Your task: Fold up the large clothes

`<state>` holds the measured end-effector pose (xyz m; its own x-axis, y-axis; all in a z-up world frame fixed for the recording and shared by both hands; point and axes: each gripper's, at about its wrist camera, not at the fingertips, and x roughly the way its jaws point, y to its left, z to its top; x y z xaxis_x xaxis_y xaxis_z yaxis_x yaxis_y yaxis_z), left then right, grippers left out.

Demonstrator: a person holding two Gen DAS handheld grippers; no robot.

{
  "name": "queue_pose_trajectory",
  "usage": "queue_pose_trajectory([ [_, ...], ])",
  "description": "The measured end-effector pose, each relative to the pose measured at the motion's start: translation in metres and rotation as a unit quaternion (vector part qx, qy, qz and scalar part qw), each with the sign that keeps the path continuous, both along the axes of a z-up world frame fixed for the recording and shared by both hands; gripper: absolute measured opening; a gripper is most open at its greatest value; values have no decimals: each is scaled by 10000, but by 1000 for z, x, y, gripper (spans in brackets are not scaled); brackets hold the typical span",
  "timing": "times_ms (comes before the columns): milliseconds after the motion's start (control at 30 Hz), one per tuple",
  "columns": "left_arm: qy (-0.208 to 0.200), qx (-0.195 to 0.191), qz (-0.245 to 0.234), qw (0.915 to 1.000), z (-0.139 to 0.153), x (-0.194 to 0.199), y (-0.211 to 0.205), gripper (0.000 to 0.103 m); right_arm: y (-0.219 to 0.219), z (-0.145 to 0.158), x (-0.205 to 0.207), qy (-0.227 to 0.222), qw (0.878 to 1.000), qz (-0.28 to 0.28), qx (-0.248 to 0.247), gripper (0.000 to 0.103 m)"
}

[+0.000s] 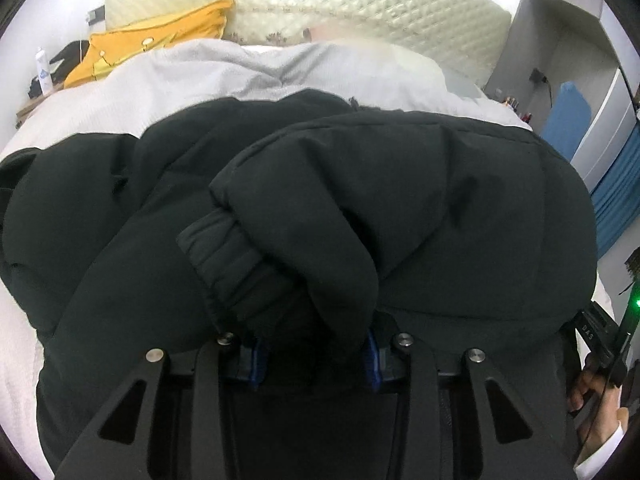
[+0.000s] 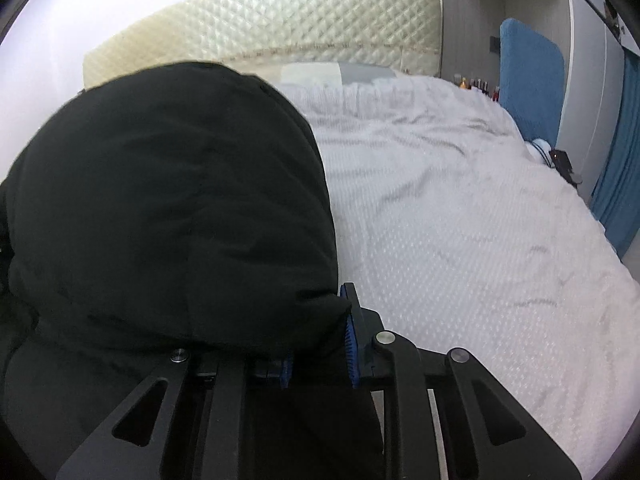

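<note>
Nearest the lenses, the left gripper (image 1: 314, 354) and right gripper (image 2: 320, 354) have their blue-padded fingers clamped on bunched folds of the bulky black padded jacket (image 1: 360, 208) lying on the white textured bedspread (image 2: 460, 220), which looks soft, puffy, slippery and best gripped at hems.

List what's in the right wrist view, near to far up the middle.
Right tongs clamped on black jacket → white bedspread → grey pillow → quilted cream headboard.
</note>
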<state>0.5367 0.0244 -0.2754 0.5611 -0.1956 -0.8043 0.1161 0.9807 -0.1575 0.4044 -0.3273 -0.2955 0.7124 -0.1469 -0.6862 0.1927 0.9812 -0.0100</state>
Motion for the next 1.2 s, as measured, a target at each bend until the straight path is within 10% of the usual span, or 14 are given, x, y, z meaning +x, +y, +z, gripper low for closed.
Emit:
queue_pose_trajectory([
  [267,75,-365,143,9992,37,-41,45,48,18,28,-40,-158,9993,128,302,34],
  [433,-180,-455,268,9984,79,-90,85,79,50,61,-73,-361,9985,396,88,48],
  [700,-674,-638,640,9936,140,-184,183,81,150,109,-120,-581,9856,1580,147,70],
  [1200,925,-1774,446,9788,18,-247,287,81,385,72,-155,902,9036,4125,718,70],
])
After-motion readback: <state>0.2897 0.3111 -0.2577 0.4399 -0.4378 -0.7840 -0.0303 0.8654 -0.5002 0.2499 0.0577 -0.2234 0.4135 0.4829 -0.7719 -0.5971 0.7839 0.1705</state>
